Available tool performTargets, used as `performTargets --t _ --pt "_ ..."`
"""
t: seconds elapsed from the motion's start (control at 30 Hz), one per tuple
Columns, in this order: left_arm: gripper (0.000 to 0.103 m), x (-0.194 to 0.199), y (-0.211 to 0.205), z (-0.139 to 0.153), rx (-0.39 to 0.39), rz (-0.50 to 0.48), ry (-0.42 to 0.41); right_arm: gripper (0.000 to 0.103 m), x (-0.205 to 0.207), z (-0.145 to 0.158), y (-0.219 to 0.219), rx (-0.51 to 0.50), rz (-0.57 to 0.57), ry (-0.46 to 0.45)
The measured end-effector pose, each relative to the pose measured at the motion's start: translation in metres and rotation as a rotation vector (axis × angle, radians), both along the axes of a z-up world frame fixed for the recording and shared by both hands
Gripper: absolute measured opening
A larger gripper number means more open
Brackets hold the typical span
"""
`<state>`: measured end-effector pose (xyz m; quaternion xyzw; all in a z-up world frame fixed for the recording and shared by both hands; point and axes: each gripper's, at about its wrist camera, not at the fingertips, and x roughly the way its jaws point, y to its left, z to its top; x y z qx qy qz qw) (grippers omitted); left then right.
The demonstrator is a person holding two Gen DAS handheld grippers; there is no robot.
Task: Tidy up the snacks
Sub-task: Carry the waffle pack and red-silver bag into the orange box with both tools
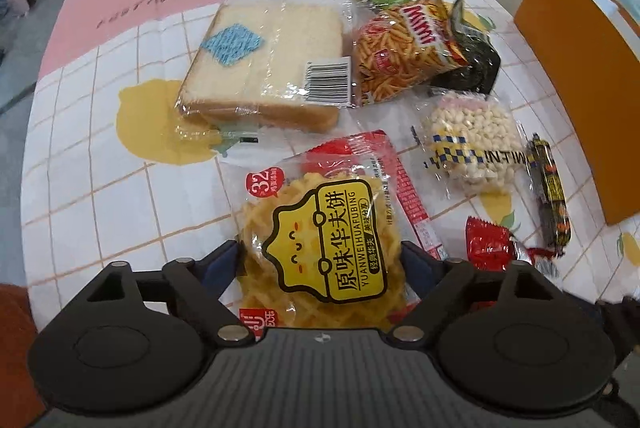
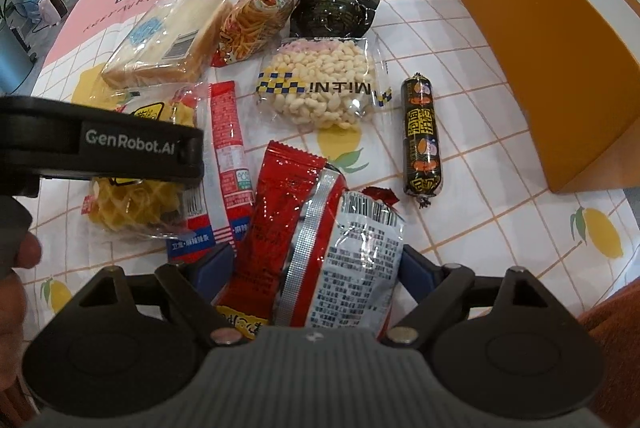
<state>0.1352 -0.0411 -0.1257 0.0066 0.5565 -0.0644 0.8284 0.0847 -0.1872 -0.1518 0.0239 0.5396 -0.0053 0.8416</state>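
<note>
The left tongs [image 1: 320, 260] are spread as wide as they go, one blue pad either side of the waffle pack [image 1: 320, 248], which lies flat on the desk [image 1: 100, 156]; whether the pads actually touch the wrapper can't be told, so it's counted as not gripped. In the left wrist view the sliced bread [image 1: 268, 56] is seen at 12 o'clock from the waffle pack, the orange chip-stick bag [image 1: 404, 48] at 1 o'clock, the puffed rice bag [image 1: 472, 140] at 2 o'clock, the dark sausage [image 1: 548, 192] at 3 o'clock, with the orange box [image 1: 580, 100] beyond it. The right tongs [image 2: 316, 268] are also held apart, with the red and silver packet [image 2: 320, 236] lying between the pads; no squeeze is visible on it. A long red stick pack [image 2: 228, 148] is seen at 11 o'clock from that packet, touching the waffle pack.
</note>
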Motion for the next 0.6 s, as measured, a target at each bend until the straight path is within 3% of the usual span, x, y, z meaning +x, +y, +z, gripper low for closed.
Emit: performTargets --t 0.07,0.3,0.6 --pt "0.094 -0.004 0.0 0.002 0.002 -0.012 -0.004 0.077 -0.001 0.001 0.0 -0.011 0.004 -0.01" --pt "0.09 -0.022 0.012 0.017 -0.014 -0.02 -0.022 0.076 -0.008 0.009 -0.003 -0.005 -0.01 -0.037" --pt "0.09 -0.051 0.022 0.06 0.016 -0.008 -0.037 0.076 -0.026 0.051 0.003 0.001 0.05 -0.141"
